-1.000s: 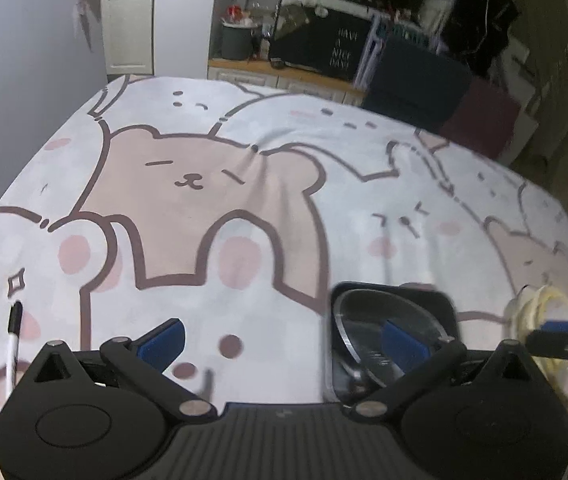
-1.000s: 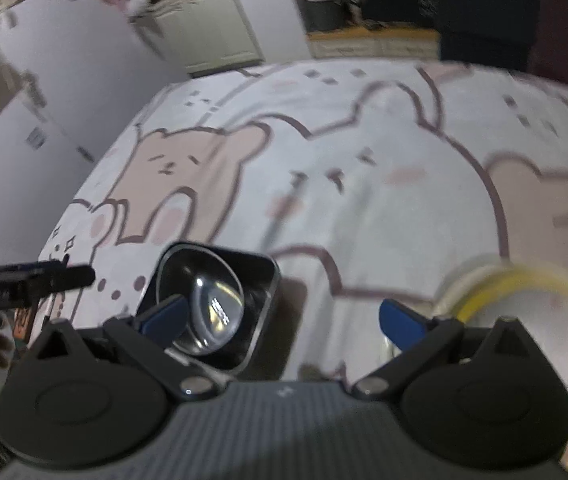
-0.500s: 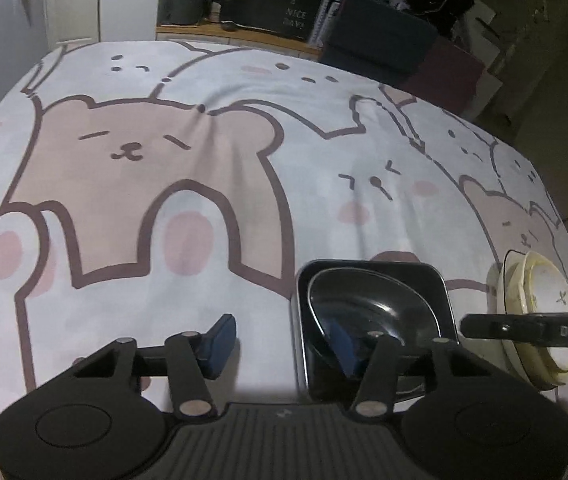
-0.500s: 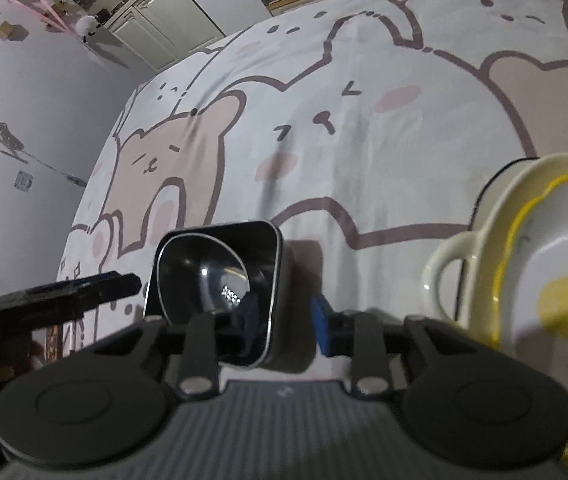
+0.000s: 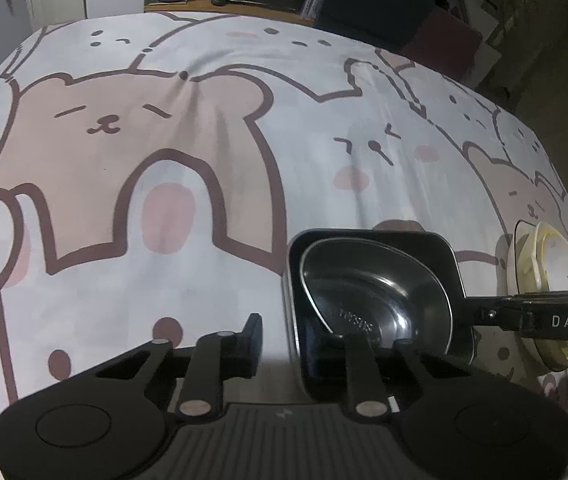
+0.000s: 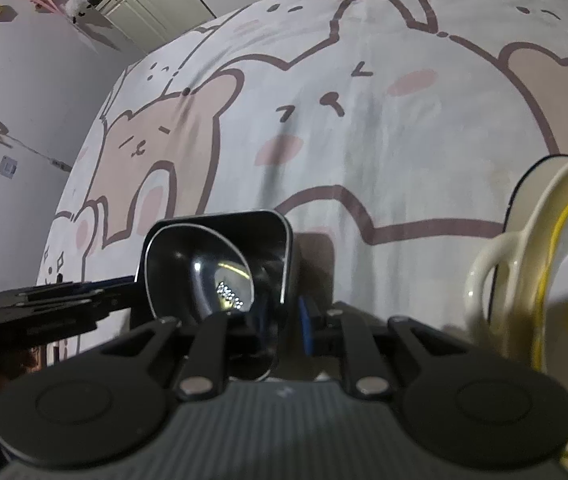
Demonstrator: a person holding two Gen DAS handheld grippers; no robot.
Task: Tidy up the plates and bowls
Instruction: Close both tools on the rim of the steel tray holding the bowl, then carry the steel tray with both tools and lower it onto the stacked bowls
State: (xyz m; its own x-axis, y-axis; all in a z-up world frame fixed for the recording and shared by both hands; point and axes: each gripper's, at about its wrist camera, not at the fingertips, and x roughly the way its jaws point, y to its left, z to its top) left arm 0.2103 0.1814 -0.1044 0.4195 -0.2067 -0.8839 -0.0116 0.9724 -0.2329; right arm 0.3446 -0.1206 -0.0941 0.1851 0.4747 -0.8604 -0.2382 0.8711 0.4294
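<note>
- The left gripper (image 5: 284, 338) stands over the left wall of the black square dish (image 5: 368, 236), low in the left wrist picture. One finger (image 5: 253, 336) is outside the wall and the other is inside.
- Its jaws have just been closing with that wall between them. A thin strip of cloth shows between the outside finger and the wall, so I cannot tell if it is squeezing yet.
- The right gripper (image 6: 280, 326) does the same job on the other wall, low in the middle of the right wrist picture. Its jaws have just been closing too, and its blue pad (image 6: 305, 326) looks pressed on the wall, so it seems to be gripping the dish.
- I think the two grippers take opposite walls so the dish stays flat when it goes up and does not tip.
- A shiny steel bowl (image 5: 368, 292) sits inside the black dish. Holding the outer dish would carry both at once.
- A stack of cream dishes (image 6: 524, 264) with yellow rims sits on the right edge of both pictures, near the black dish but not touching it. It looks like one pile that is already made.
- Everything rests on a soft bear cloth (image 5: 124, 160). The big middle of it is bare, so there is room to set things down.
</note>
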